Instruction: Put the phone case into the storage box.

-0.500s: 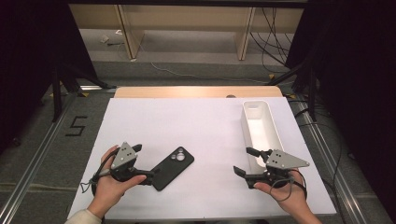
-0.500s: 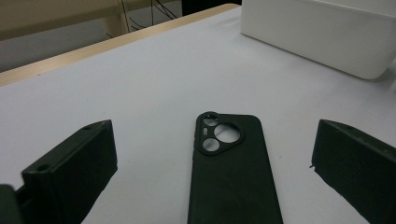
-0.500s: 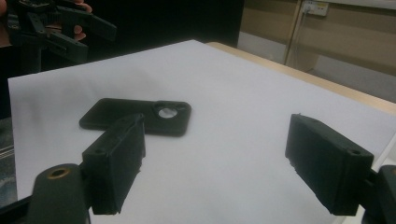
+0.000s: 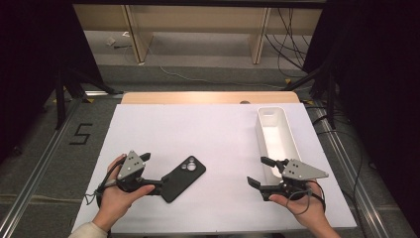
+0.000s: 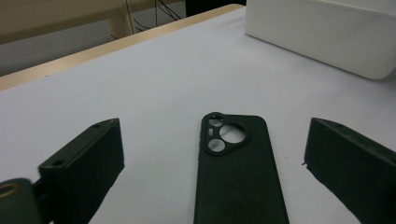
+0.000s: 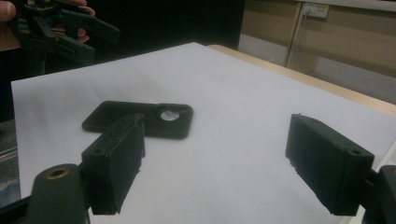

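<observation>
Our left gripper (image 4: pixel 157 173) sits low at the near left of the table (image 4: pixel 218 129), its jaws spread wide and pressing on nothing; in the left gripper view the phone case (image 5: pixel 238 172) lies flat between them, clear of both pads. The left hand (image 4: pixel 116 196) wraps the gripper from below and behind, with the forearm coming in from the near edge and the jaws pointing right and slightly away from us, close to the tabletop. The case (image 4: pixel 182 177) is just beyond the jaw tips, lying at a slant with its camera cut-out at the far right end and its back face up. We read no brand or label on it. On the floor left of the table we see a black mark that reads as a 5 (image 4: pixel 82 134). Farther right, our right gripper (image 4: pixel 261 174) is held near the table's near right corner, jaws wide apart with nothing between them, pointing left toward the case. The right hand (image 4: pixel 302 203) cups it from underneath, palm up. Just beyond it stands the white bin (image 4: pixel 292 136), long side running away from us.
</observation>
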`<state>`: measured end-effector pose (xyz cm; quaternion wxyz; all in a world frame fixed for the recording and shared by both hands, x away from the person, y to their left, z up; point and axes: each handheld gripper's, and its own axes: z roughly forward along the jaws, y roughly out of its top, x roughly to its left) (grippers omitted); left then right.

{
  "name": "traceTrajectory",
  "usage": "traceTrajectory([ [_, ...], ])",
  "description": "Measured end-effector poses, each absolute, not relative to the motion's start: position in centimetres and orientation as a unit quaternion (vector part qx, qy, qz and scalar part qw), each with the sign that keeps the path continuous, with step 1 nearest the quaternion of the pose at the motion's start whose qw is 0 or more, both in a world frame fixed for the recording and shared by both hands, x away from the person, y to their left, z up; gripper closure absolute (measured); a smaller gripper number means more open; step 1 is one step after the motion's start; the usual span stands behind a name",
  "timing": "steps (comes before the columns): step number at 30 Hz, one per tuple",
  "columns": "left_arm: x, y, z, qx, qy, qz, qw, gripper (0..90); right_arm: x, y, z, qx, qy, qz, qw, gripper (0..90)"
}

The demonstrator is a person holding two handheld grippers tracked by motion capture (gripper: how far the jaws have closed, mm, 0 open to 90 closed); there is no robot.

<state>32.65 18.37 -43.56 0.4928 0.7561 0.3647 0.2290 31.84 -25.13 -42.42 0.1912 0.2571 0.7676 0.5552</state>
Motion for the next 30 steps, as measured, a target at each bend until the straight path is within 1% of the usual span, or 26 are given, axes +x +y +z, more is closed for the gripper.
traceTrajectory([
  [1,32.7,18.5,-43.5,0.755,0.367,0.234,0.491,12.7,31.8,-25.1,-42.4,0.257,0.767,0.556,0.191,20.9],
  [2,32.7,18.5,-43.6,0.754,0.370,0.239,0.487,15.4,31.8,-25.1,-42.4,0.257,0.768,0.556,0.190,20.9],
  [5,32.8,18.7,-43.6,0.754,0.372,0.244,0.483,16.8,31.8,-25.0,-42.4,0.257,0.768,0.556,0.190,20.9],
  [6,32.8,18.7,-43.6,0.755,0.373,0.247,0.479,18.9,31.8,-25.0,-42.4,0.257,0.767,0.557,0.190,20.9],
  [7,32.8,18.7,-43.7,0.756,0.375,0.250,0.475,23.1,31.8,-25.0,-42.4,0.257,0.767,0.557,0.189,20.9],
  [10,32.9,18.8,-43.7,0.756,0.378,0.256,0.470,26.9,31.8,-25.0,-42.5,0.258,0.767,0.557,0.188,20.9],
  [13,33.0,18.8,-43.8,0.756,0.383,0.260,0.462,34.4,31.8,-25.0,-42.5,0.258,0.766,0.558,0.188,20.9],
  [17,33.1,18.9,-43.9,0.755,0.392,0.261,0.456,47.8,31.8,-25.0,-42.5,0.257,0.767,0.557,0.187,21.0],
  [18,33.2,19.0,-44.0,0.755,0.395,0.262,0.453,47.8,31.8,-25.0,-42.5,0.257,0.767,0.557,0.187,21.0],
  [19,33.2,19.0,-44.0,0.755,0.397,0.263,0.451,50.6,31.8,-25.0,-42.5,0.258,0.767,0.557,0.187,21.0],
  [20,33.3,19.1,-44.0,0.755,0.399,0.262,0.449,57.3,31.8,-25.0,-42.5,0.258,0.767,0.557,0.187,21.0],
  [21,33.3,19.1,-44.1,0.755,0.402,0.262,0.448,57.3,31.8,-25.0,-42.5,0.258,0.767,0.557,0.187,21.0],
  [22,33.4,19.2,-44.1,0.756,0.406,0.263,0.440,64.6,31.8,-24.9,-42.5,0.258,0.767,0.557,0.186,21.0],
  [27,33.6,19.4,-44.3,0.765,0.417,0.263,0.415,86.1,31.8,-24.9,-42.5,0.257,0.766,0.559,0.185,21.0],
  [29,33.8,19.5,-44.5,0.771,0.423,0.260,0.398,89.7,31.8,-24.9,-42.5,0.258,0.766,0.559,0.185,21.0],
  [30,34.0,19.6,-44.8,0.780,0.426,0.251,0.384,89.8,31.8,-24.8,-42.5,0.257,0.766,0.559,0.185,21.0],
])
